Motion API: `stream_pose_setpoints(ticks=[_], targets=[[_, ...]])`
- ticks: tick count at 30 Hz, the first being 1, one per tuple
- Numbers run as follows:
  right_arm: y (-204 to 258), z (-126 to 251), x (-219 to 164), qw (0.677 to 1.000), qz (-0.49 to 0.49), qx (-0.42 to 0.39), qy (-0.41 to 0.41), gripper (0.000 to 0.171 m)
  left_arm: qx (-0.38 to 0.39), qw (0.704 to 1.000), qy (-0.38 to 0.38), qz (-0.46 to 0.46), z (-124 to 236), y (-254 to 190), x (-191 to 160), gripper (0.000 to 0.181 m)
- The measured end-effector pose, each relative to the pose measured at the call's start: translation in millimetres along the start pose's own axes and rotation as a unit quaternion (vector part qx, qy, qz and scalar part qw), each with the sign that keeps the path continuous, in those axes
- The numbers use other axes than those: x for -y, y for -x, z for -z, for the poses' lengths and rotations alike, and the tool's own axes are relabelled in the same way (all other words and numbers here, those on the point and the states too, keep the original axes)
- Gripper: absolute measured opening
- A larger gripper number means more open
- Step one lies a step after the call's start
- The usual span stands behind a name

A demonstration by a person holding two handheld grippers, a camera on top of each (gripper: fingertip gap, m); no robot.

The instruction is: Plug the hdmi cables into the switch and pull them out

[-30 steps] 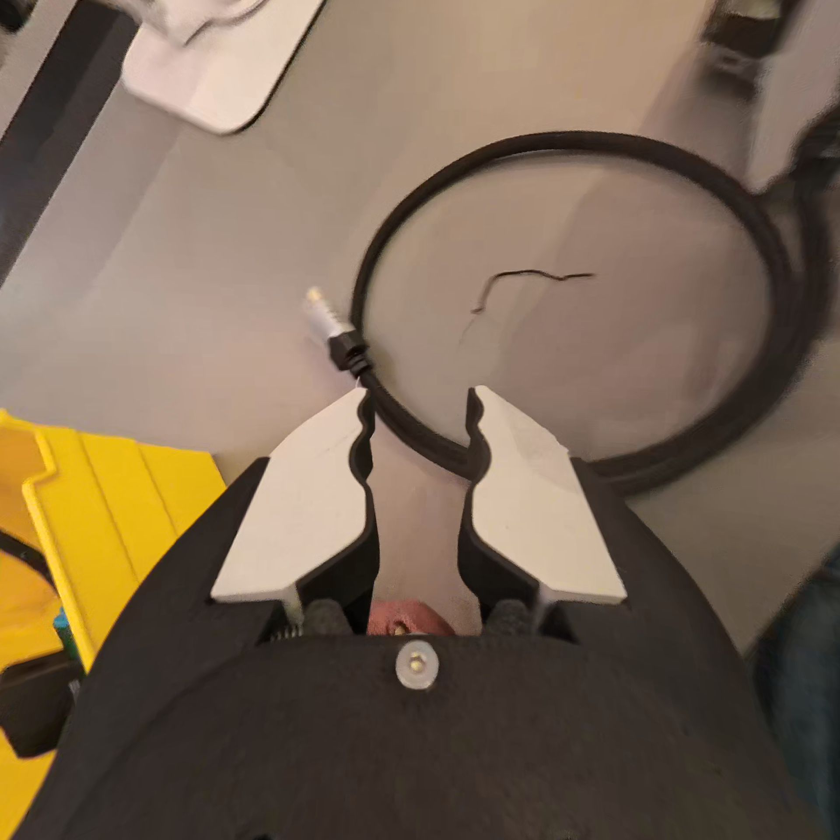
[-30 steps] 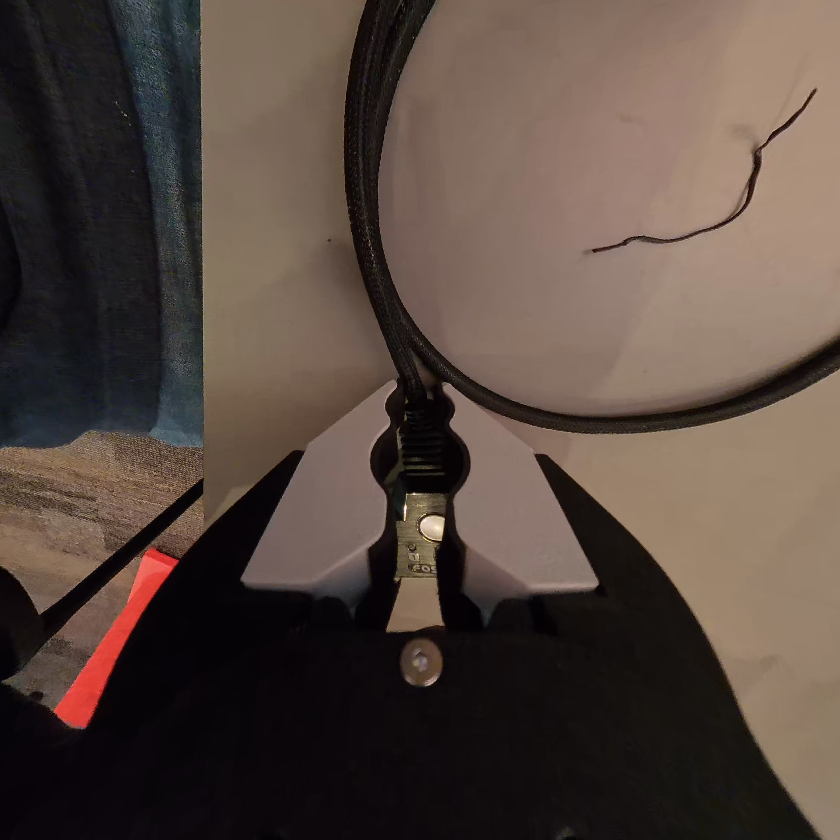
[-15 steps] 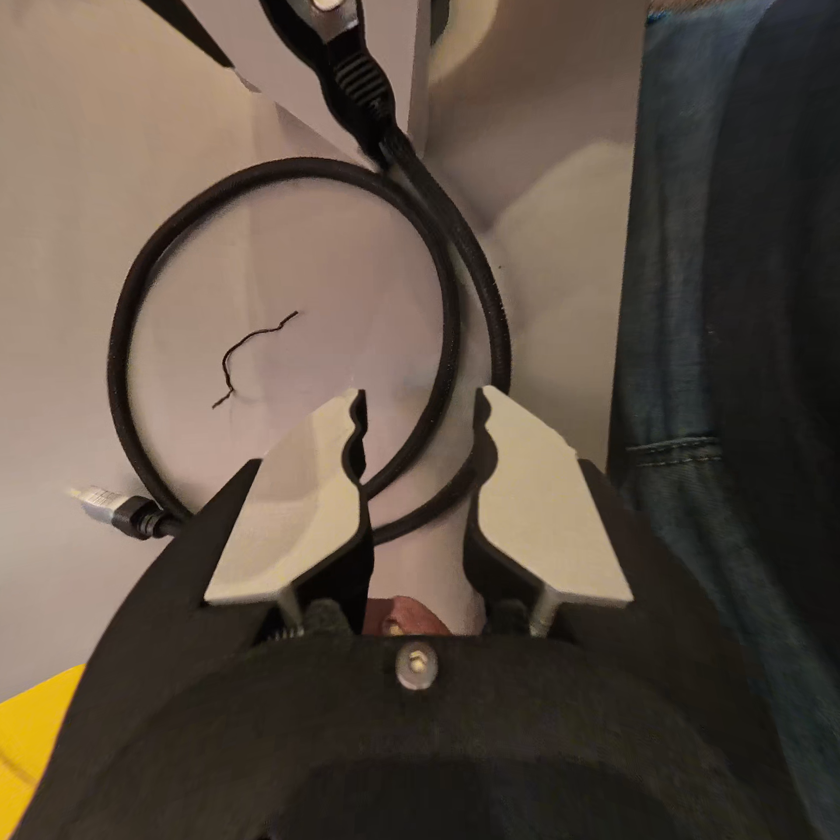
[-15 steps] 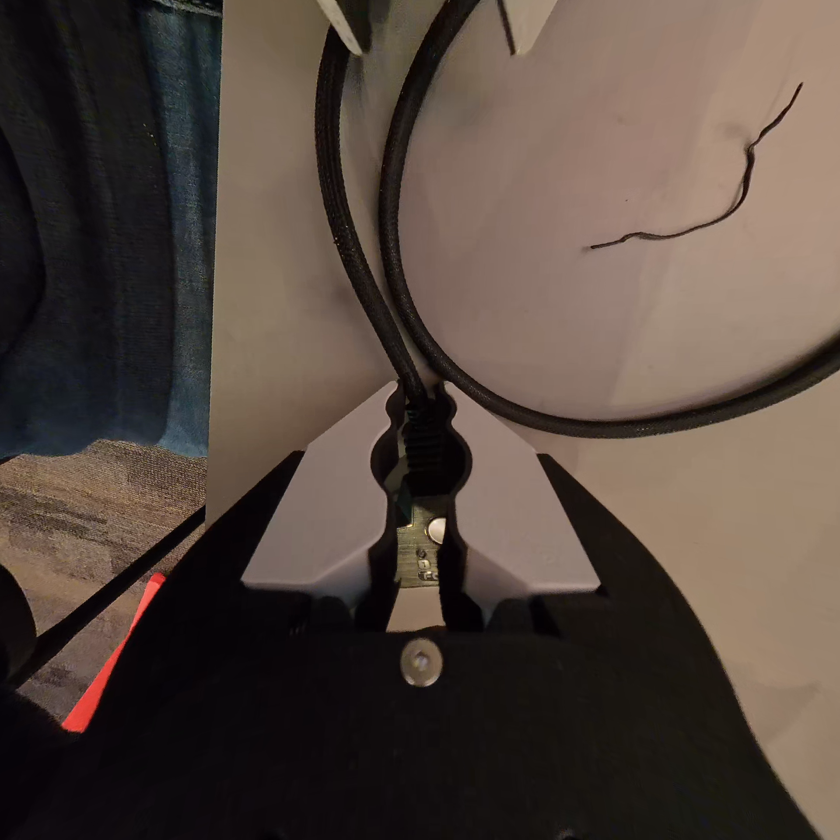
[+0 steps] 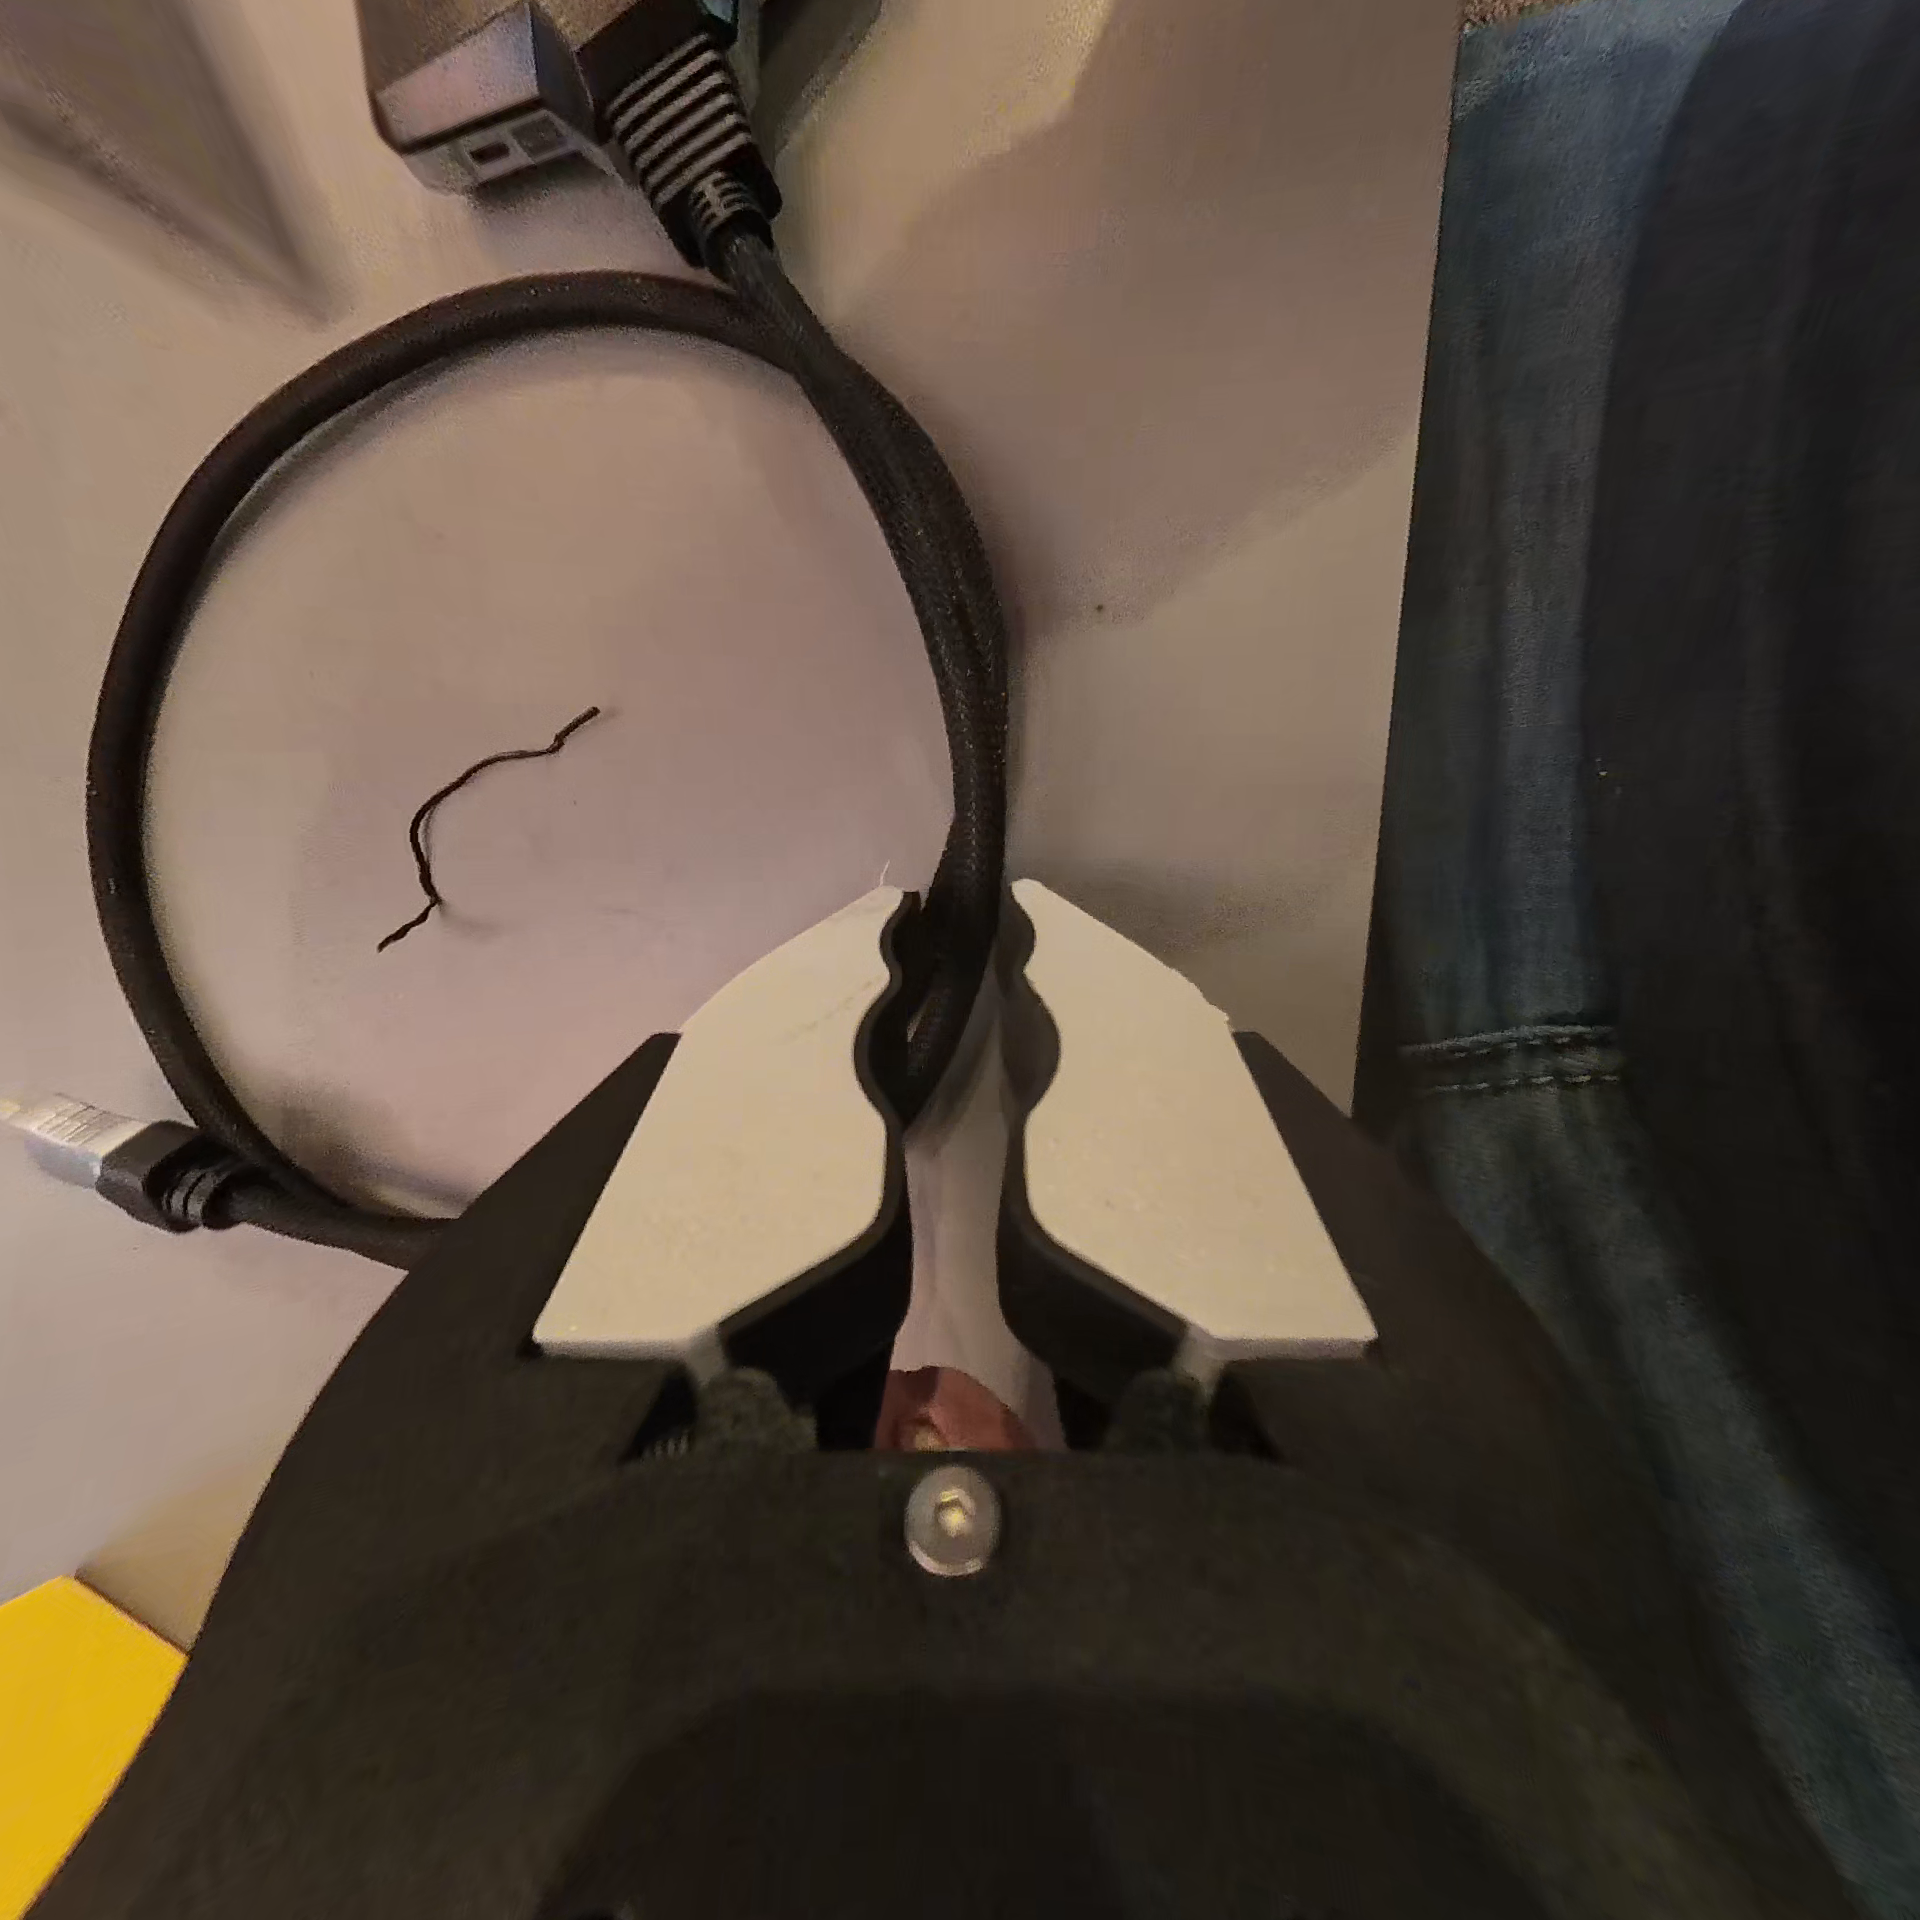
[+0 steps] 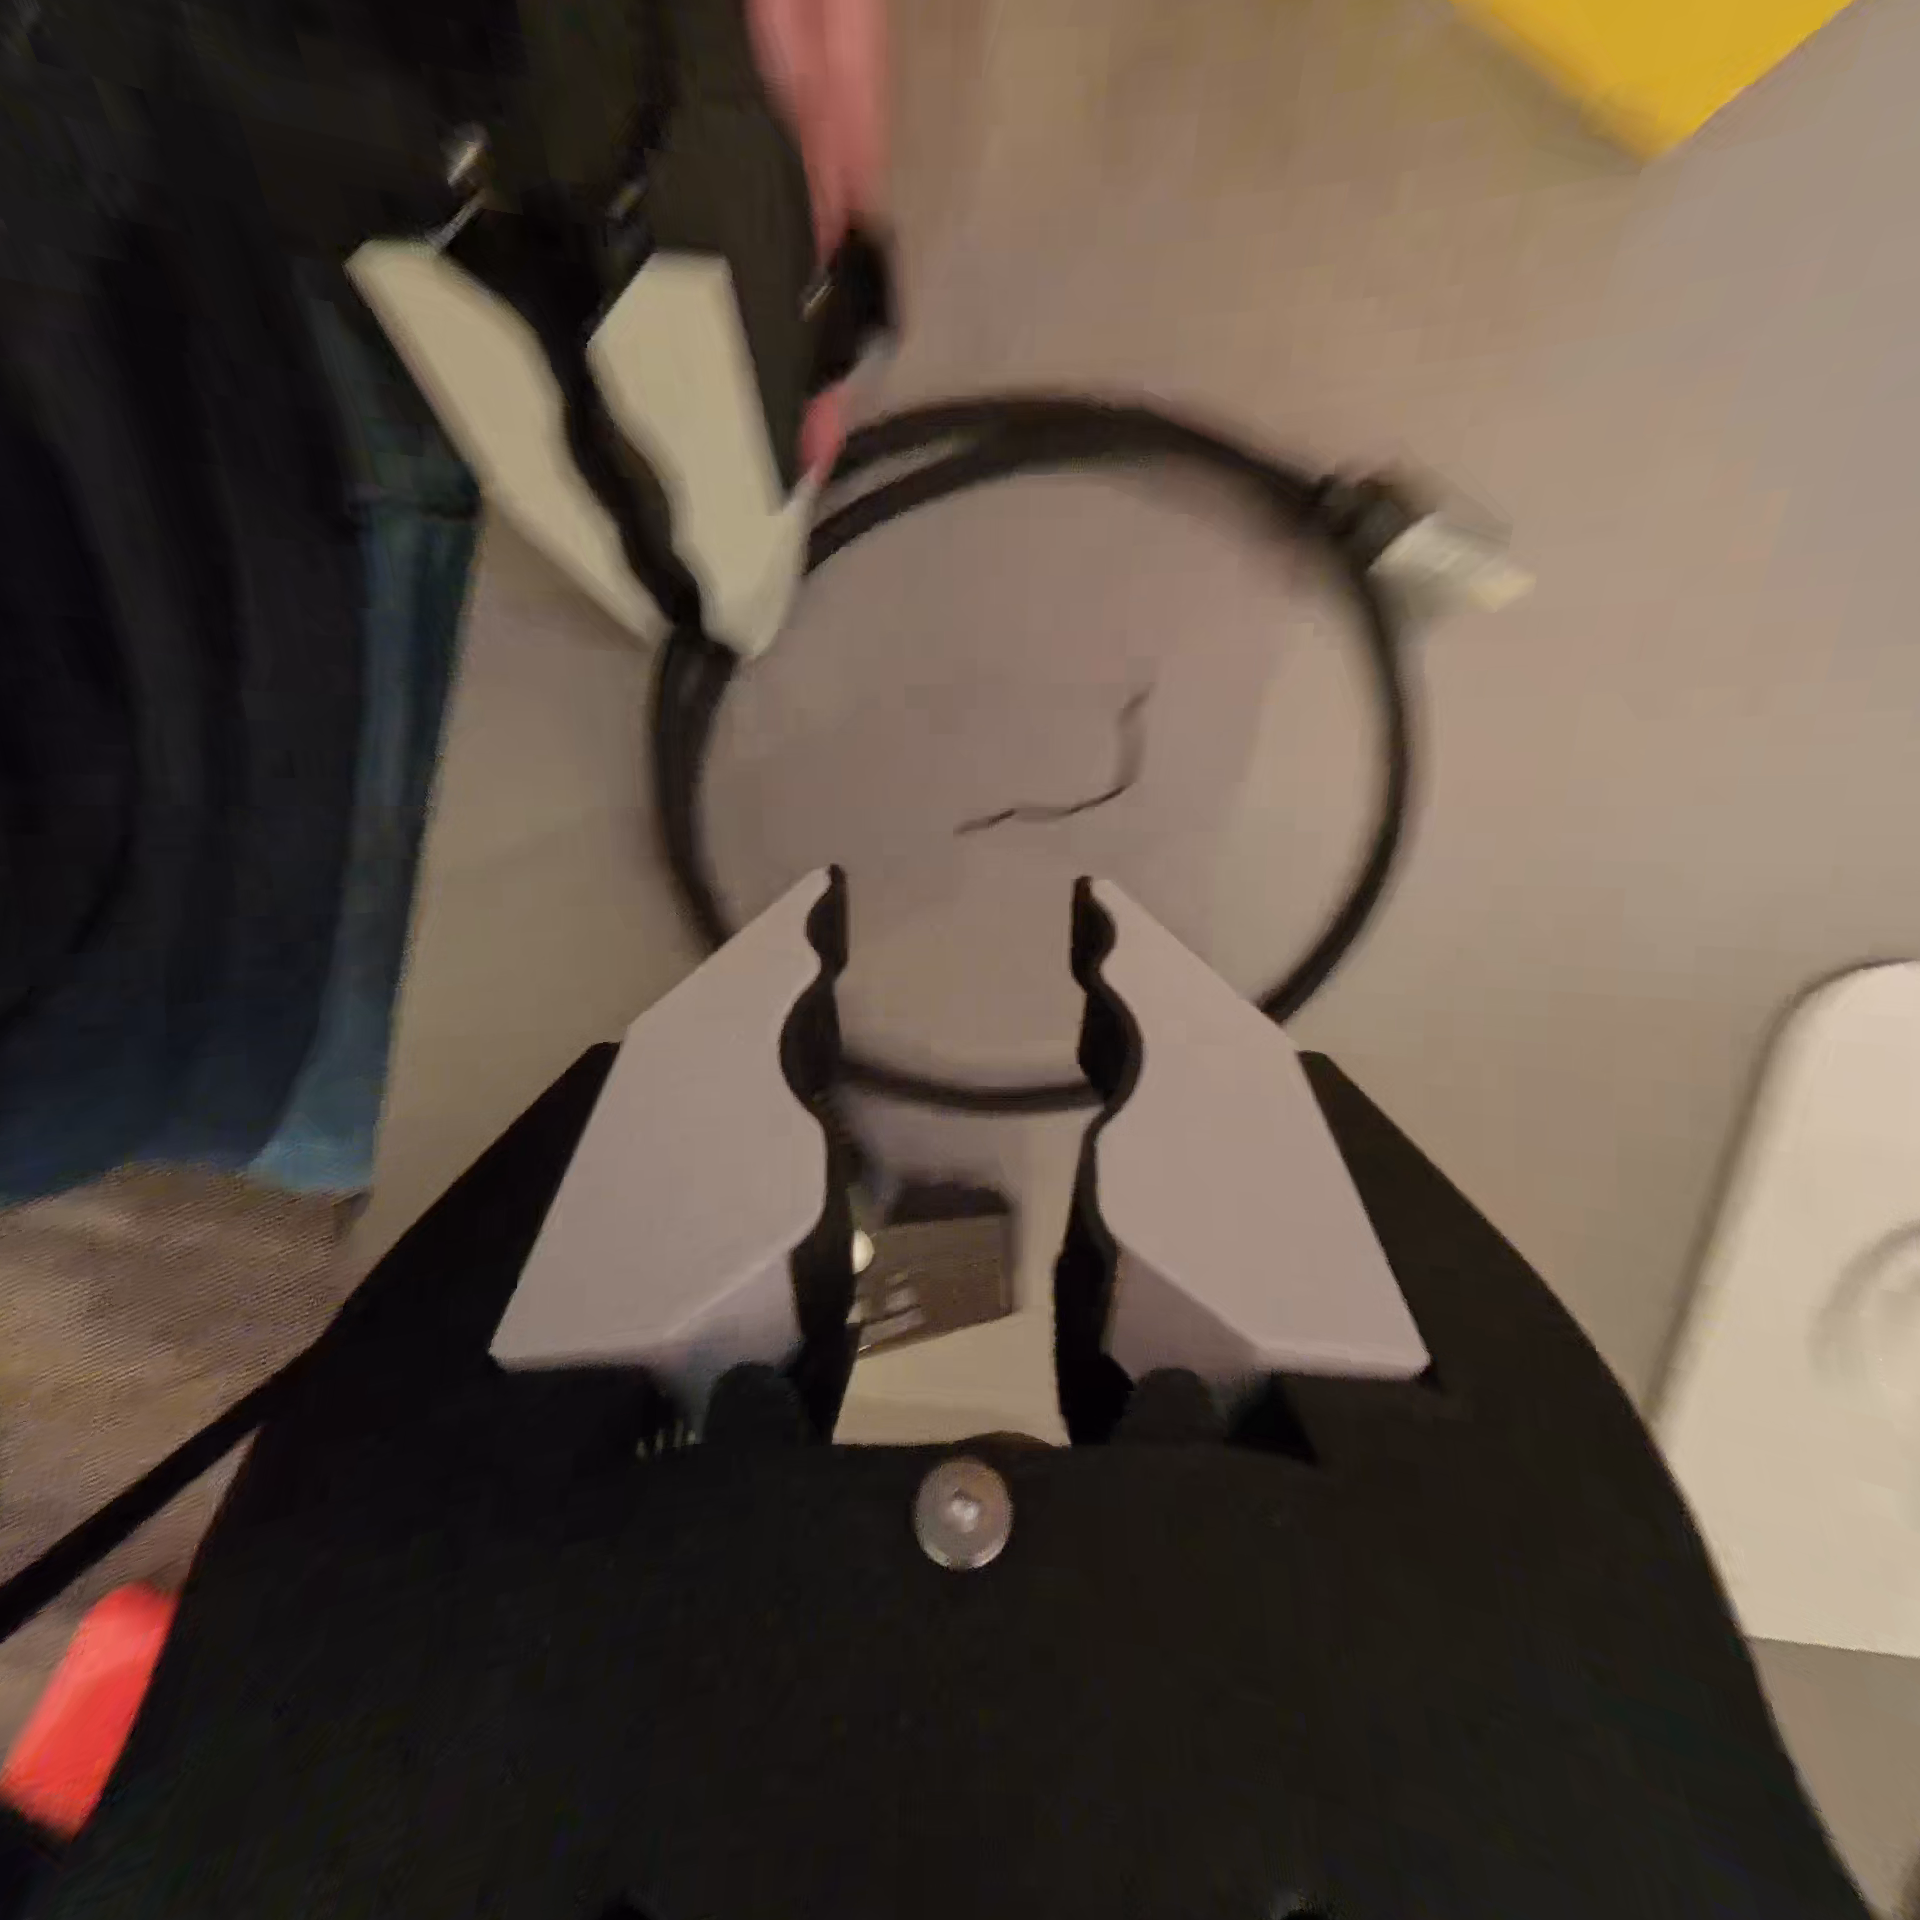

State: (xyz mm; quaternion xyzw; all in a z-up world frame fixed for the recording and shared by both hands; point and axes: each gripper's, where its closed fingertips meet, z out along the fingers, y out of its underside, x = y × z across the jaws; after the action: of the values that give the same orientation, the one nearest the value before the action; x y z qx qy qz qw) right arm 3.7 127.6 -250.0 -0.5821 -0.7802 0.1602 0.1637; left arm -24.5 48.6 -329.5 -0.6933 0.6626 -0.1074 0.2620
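My left gripper has its fingers nearly closed around the braided black hdmi cable, which runs straight away from them to the ribbed plug seated in the dark switch at the far edge of the desk. My right gripper hangs wide open and empty (that view is blurred). The free metal plug lies at near left.
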Motion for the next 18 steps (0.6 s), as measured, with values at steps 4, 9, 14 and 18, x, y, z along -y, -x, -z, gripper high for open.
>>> stream_pose_setpoints(ticks=[4,9,14,18], targets=[[-42,-35,41,0.995,0.094,-0.042,0.004,0.043,-0.003,1.000,-0.003,0.003,0,-1,0,0.012],[-66,-89,45,0.984,0.164,-0.005,0.069,0.031,-0.004,1.000,-0.006,-0.003,0,-2,0,0.010],[-72,-102,51,0.974,0.209,0.031,0.080,0.025,-0.003,1.000,-0.010,-0.009,1,-2,0,0.009],[-71,-104,54,0.964,0.248,0.034,0.095,0.025,-0.013,1.000,-0.013,-0.008,1,-3,0,0.009]])
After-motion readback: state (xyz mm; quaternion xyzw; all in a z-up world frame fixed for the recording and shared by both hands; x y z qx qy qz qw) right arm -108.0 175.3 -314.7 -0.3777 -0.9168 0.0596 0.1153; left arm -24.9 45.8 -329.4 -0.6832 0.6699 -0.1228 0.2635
